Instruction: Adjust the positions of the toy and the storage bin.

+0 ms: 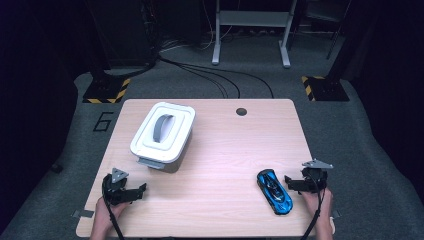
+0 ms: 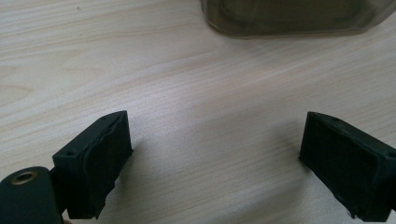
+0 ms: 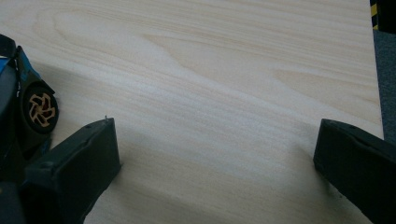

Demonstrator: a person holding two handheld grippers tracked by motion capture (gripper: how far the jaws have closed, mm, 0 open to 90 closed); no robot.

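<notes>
A blue toy car [image 1: 274, 191] lies on the wooden table [image 1: 220, 155] near the front right. My right gripper [image 1: 291, 183] sits just right of the car, jaws pointing toward it and apart. In the right gripper view this gripper [image 3: 217, 140] is open over bare wood, with the car's orange-spoked wheel [image 3: 41, 110] just outside the left jaw. A white lidded container [image 1: 162, 132] with a grey handle stands at the back left. My left gripper [image 1: 140, 190] rests near the front left, open [image 2: 215, 135] with nothing between its jaws, and the container's base [image 2: 289, 18] lies ahead of it.
A small dark round hole [image 1: 241, 111] sits near the table's far edge. The table's right edge [image 3: 376, 70] runs close beside my right gripper. Beyond the table are grey floor, cables and a metal stand [image 1: 250, 30].
</notes>
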